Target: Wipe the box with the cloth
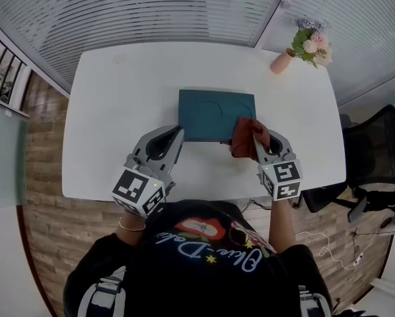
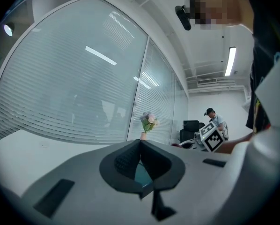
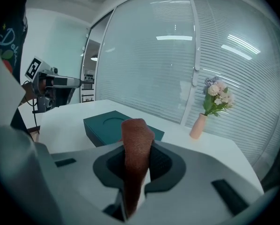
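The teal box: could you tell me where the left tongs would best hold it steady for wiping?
Probably its near left corner, coming in from the left, low over the table. The box lies flat and thin, so only an edge fits the jaws, and the cloth in the right tongs covers the near right corner. The left tongs are shut now and must open first.

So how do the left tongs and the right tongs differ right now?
The left tongs are shut on nothing; the right tongs are clamped on the rust-red woven cloth. The left tongs sit at the dark teal flat box's near left corner; the right tongs at its near right corner. Both point toward the box.
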Demonstrator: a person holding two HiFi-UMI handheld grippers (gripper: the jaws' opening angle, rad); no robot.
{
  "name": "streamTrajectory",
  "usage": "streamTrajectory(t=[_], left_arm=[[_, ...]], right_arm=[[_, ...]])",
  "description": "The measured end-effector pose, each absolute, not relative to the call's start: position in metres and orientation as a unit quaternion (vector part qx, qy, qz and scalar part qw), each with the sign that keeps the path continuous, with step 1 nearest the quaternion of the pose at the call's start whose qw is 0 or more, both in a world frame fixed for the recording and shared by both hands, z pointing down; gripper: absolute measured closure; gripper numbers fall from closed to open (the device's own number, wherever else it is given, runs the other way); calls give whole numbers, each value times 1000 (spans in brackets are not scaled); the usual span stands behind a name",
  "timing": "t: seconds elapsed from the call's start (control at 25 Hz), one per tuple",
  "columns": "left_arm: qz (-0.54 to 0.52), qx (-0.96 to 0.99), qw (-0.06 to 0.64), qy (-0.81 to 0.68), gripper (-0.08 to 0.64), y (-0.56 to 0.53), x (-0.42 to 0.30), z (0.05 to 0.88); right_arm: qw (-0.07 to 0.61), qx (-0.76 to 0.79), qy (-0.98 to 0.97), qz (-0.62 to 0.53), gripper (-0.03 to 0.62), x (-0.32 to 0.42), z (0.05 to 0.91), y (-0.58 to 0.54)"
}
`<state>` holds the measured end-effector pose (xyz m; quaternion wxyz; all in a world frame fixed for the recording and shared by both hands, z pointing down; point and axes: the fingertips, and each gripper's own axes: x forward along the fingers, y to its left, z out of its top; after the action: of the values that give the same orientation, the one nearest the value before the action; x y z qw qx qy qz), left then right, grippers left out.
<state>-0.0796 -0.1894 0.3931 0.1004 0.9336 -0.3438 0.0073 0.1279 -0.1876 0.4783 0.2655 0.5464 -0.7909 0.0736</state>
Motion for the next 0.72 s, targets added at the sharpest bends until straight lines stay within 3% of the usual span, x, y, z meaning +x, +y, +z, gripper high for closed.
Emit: streamTrajectory(t=[0.72], left_arm=[[6, 934, 100, -344, 555, -190, -75, 394]], right_arm=[[248, 632, -732, 59, 538, 190, 449, -166]])
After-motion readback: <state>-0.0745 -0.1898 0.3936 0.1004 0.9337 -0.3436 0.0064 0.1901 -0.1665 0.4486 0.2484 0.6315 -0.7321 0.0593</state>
